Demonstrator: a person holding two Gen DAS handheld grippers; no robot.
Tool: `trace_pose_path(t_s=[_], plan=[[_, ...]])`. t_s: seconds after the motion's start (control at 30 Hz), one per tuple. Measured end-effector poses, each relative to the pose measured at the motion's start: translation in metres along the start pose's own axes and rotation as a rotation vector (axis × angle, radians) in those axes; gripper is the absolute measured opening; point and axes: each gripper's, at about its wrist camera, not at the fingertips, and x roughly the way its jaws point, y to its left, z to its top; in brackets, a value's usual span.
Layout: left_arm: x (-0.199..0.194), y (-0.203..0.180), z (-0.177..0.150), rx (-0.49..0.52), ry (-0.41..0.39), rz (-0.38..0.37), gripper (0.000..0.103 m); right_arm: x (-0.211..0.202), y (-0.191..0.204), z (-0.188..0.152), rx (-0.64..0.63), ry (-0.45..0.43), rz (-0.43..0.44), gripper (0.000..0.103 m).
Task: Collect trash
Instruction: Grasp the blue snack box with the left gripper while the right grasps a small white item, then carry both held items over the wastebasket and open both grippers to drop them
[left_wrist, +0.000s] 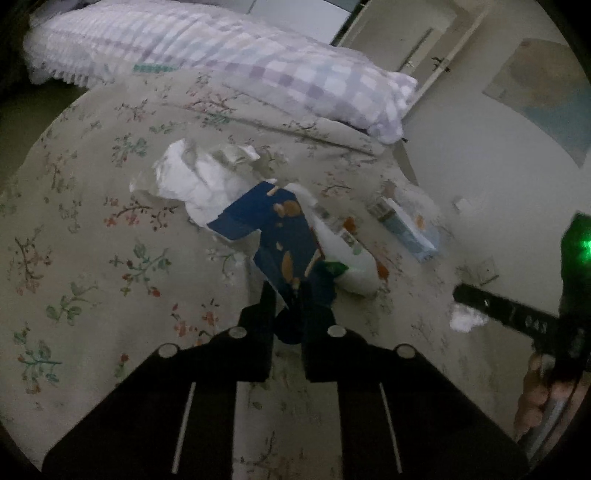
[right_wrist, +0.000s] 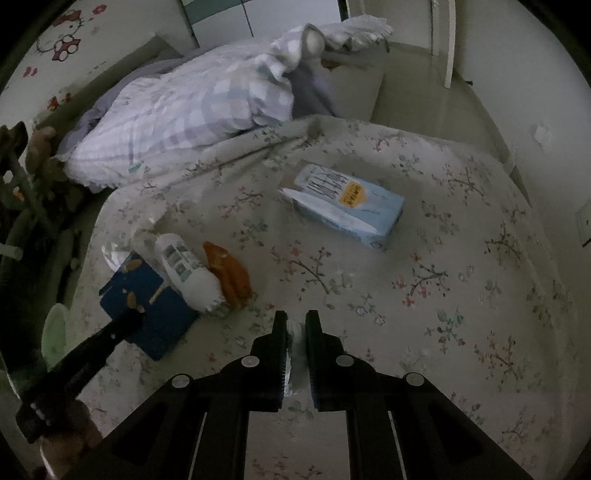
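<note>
Left gripper (left_wrist: 288, 295) clamped on the dark blue snack box (left_wrist: 280, 236), lifted at the bed's (left_wrist: 92, 229) left part, beside a white pouch (left_wrist: 347, 254). Right gripper (right_wrist: 295, 325) pinched shut on a white crumpled tissue (right_wrist: 295, 354). Pale blue carton (right_wrist: 347, 203) lay well apart on the floral bedspread.

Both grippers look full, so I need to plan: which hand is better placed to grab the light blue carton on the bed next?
Right. The right gripper faces the light blue carton directly, though it must first drop its white scrap. The left gripper holds the dark blue box, farther away.
</note>
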Motion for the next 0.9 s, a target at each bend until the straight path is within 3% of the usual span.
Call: trace_pose_path(t_s=[0.13,0.17,0.47,0.67,0.9], plan=[[-0.021,0.003,-0.001,0.017,0.001,-0.01,0.01,-0.005,0.016,0.003,-0.01,-0.015,0.009,0.01],[-0.024,0.005,0.0,0.014,0.001,-0.013,0.003,-0.006,0.019,0.004,-0.012,-0.017,0.012,0.01],[-0.079,0.036,0.002,-0.018,-0.033,-0.02,0.002,-0.016,0.074,0.006,-0.045,-0.046,0.049,0.01],[-0.116,0.063,0.001,-0.029,-0.07,0.015,0.002,-0.013,0.125,0.002,-0.109,-0.046,0.075,0.01],[-0.16,0.118,0.0,-0.063,-0.117,0.106,0.002,-0.001,0.185,-0.006,-0.177,-0.033,0.111,0.01]])
